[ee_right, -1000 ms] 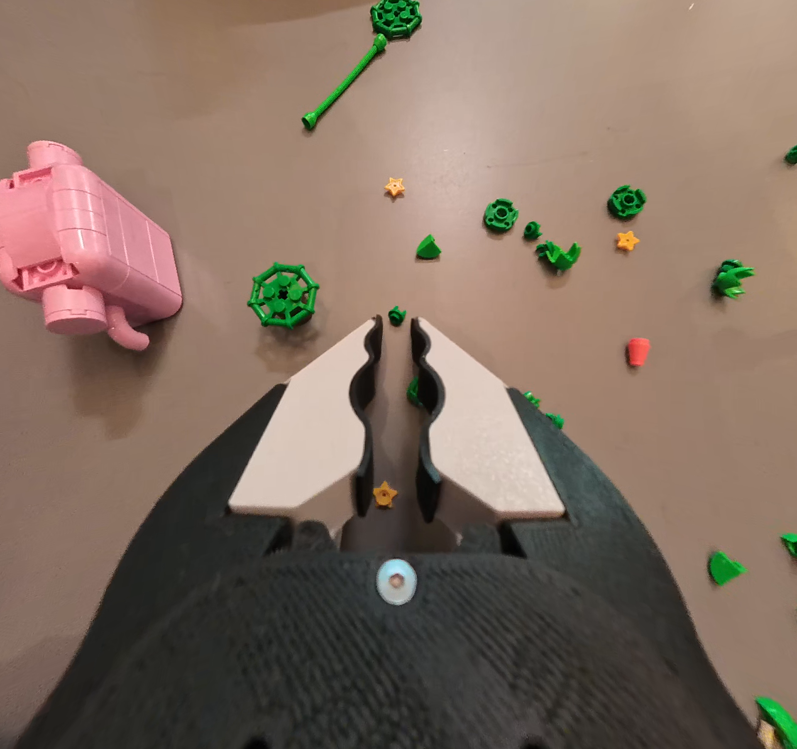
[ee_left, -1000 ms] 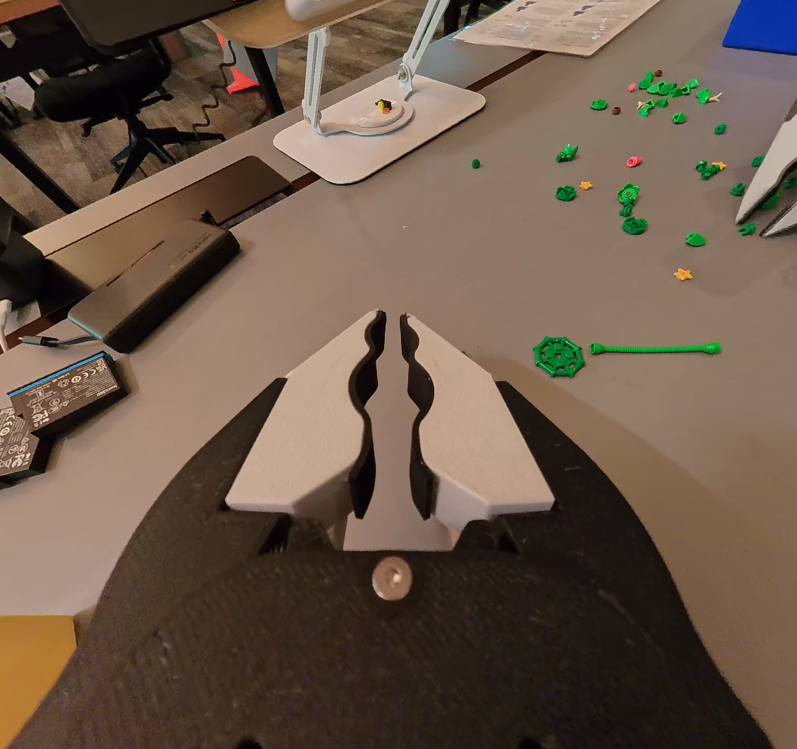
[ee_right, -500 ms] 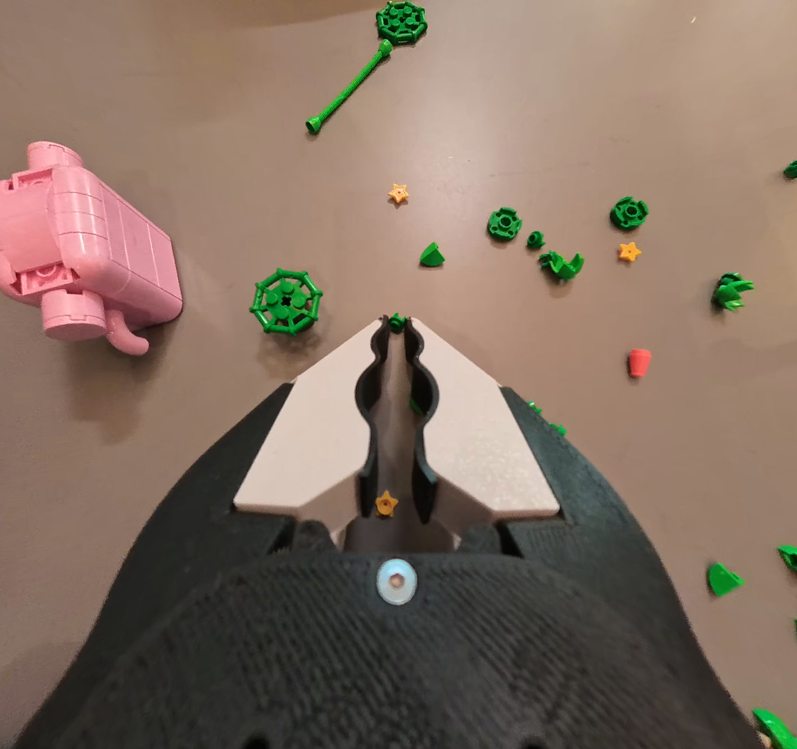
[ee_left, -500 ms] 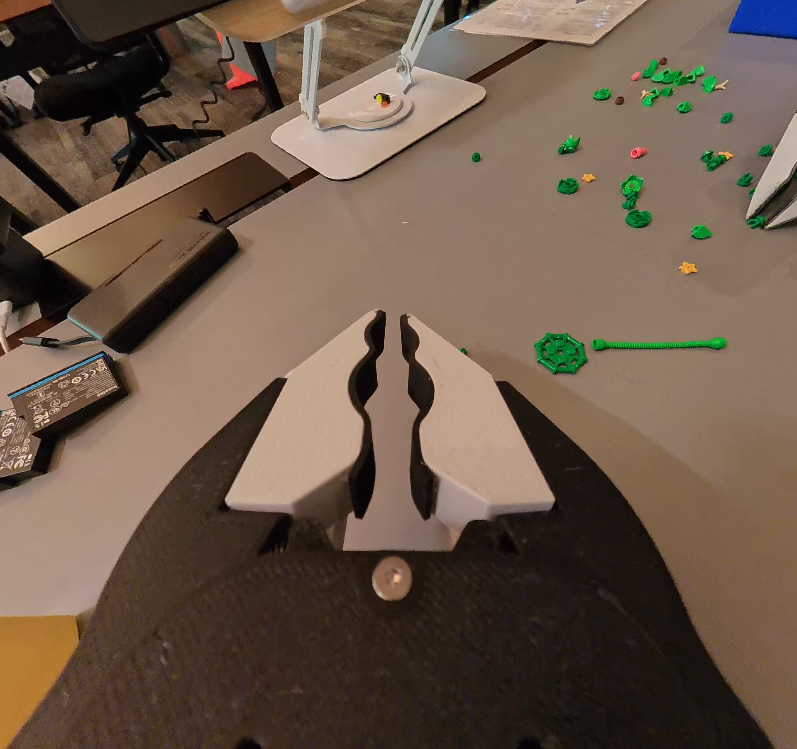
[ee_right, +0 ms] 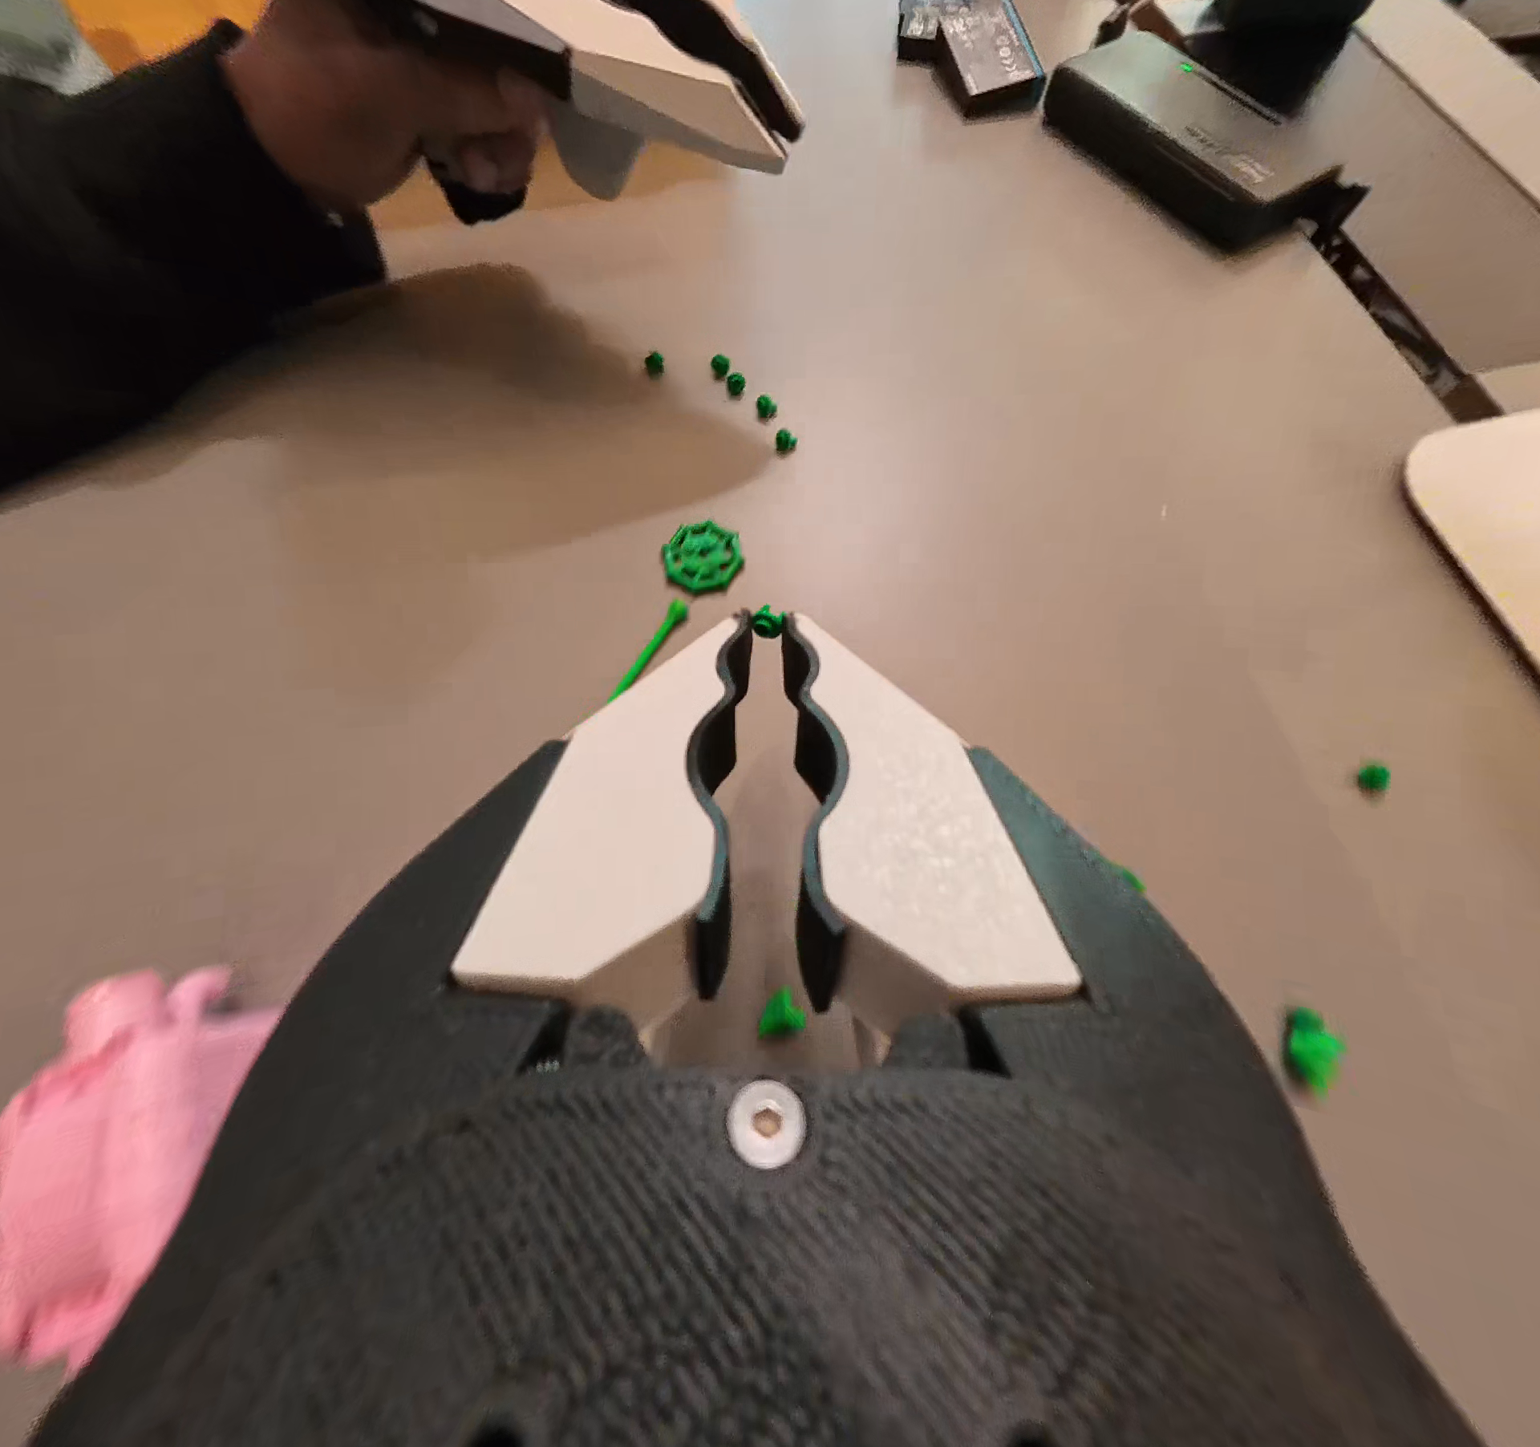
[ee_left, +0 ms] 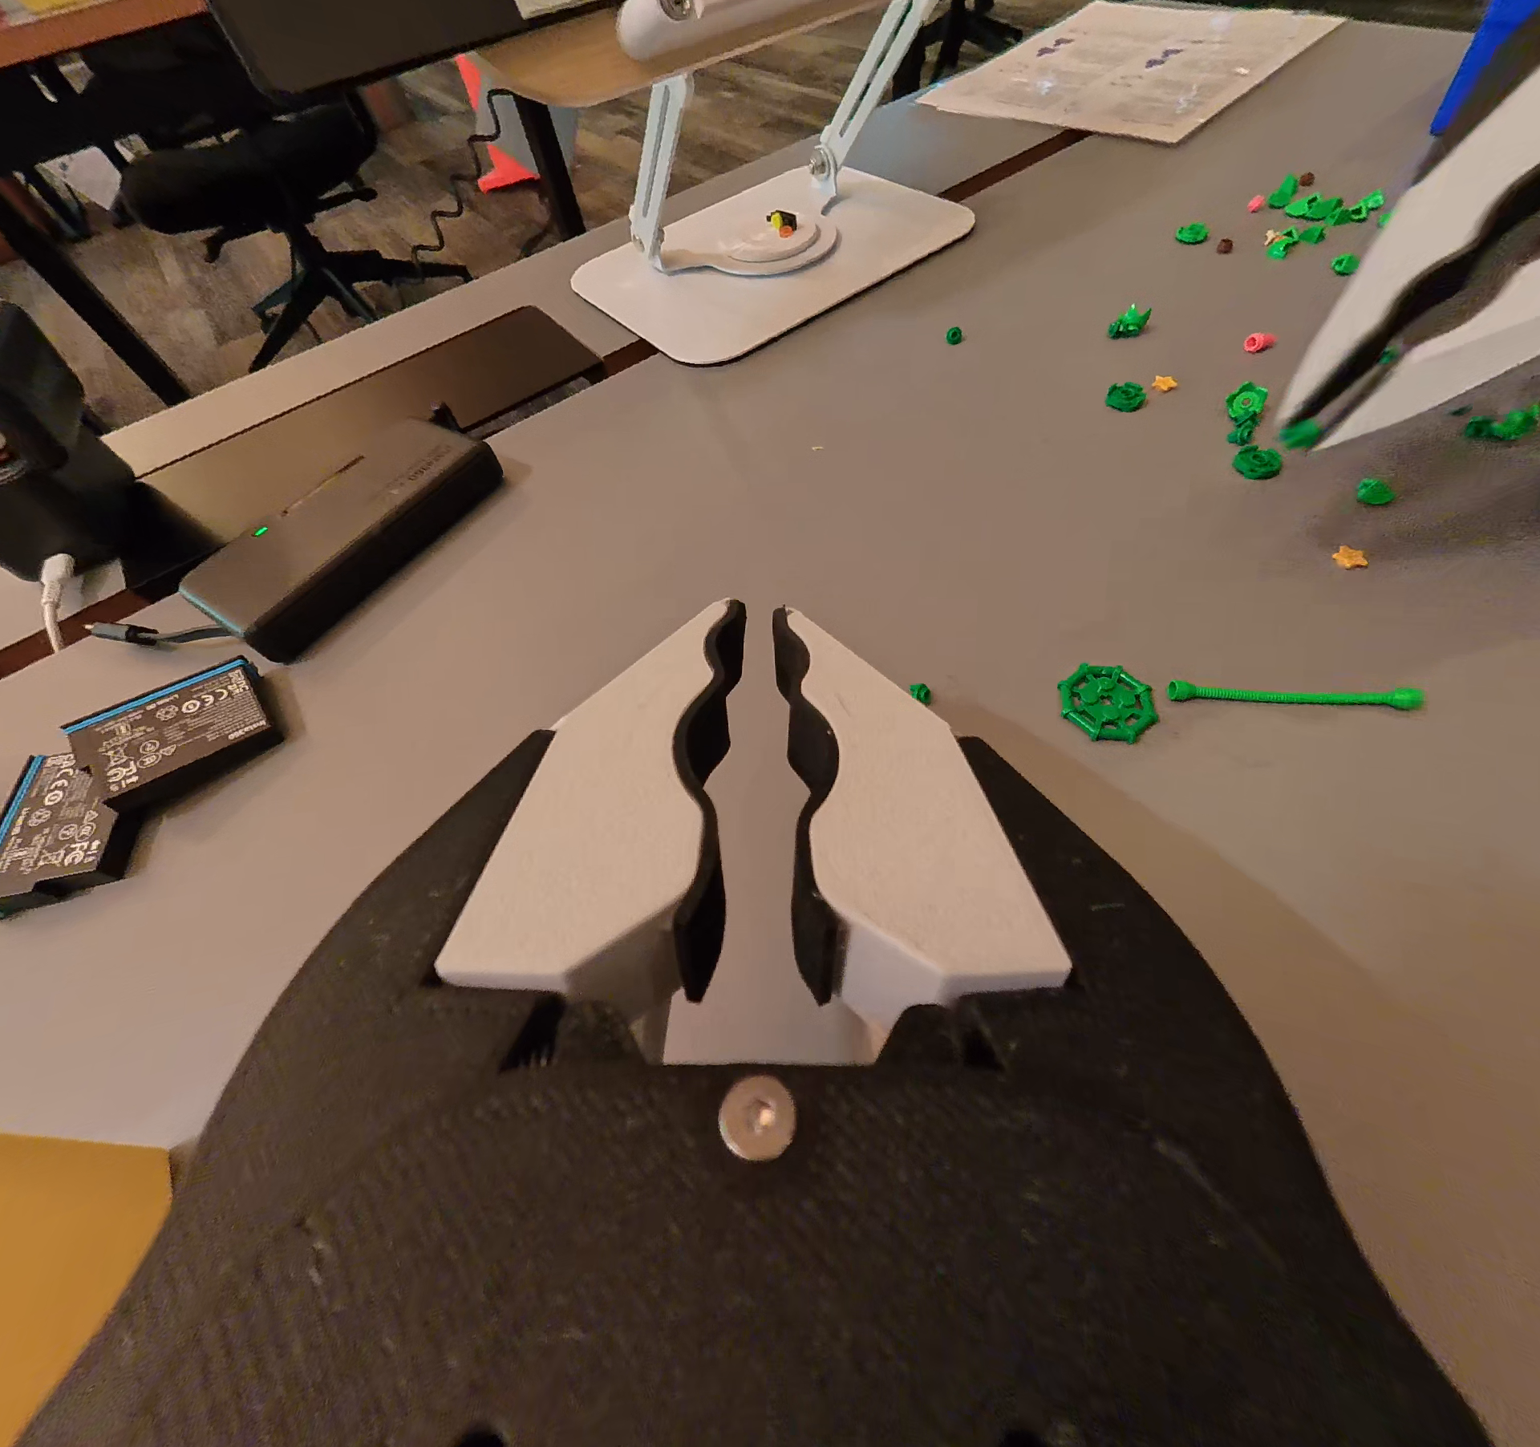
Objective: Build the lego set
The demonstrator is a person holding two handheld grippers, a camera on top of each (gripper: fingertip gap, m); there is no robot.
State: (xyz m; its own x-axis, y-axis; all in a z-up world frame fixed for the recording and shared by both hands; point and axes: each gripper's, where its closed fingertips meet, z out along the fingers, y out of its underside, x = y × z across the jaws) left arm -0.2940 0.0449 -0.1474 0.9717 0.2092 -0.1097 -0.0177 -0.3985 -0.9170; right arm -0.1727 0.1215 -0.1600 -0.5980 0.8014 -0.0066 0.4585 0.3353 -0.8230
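My right gripper (ee_right: 765, 622) is shut on a small green stud (ee_right: 767, 624) at its fingertips, held above the grey table (ee_right: 1042, 490). It also shows at the right edge of the left wrist view (ee_left: 1300, 432), stud at its tip. A green web-shaped disc (ee_right: 702, 557) and a green rod (ee_right: 646, 657) lie just beyond it; both show in the left wrist view, disc (ee_left: 1107, 701) and rod (ee_left: 1292, 694). My left gripper (ee_left: 758, 611) is empty, its jaws nearly together, and hovers over the table; it shows top left in the right wrist view (ee_right: 783, 132). A pink build (ee_right: 108, 1140) lies blurred at lower left.
Several small green studs (ee_right: 733, 386) lie in a row past the disc. Loose green, orange and pink pieces (ee_left: 1250, 424) are scattered to the right. A white lamp base (ee_left: 775, 282), power bank (ee_left: 350, 532), batteries (ee_left: 167, 732) and instruction sheet (ee_left: 1125, 65) stand around. A dark sleeve (ee_right: 125, 240) rests on the table. Tip to tip, the grippers are about 15 centimeters apart. The green web-shaped disc (ee_right: 702, 557) is about 8 centimeters from my right fingertips. Seen from the left wrist view (ee_left: 1110, 700) as well. Measured from the fingertips, the pink build (ee_right: 108, 1140) is 15 centimeters or so from the right gripper and 30 centimeters from the left.
My right gripper closed on the small green stud, lifted it off the table and swung up toward the web disc and left gripper. The left gripper barely moved.
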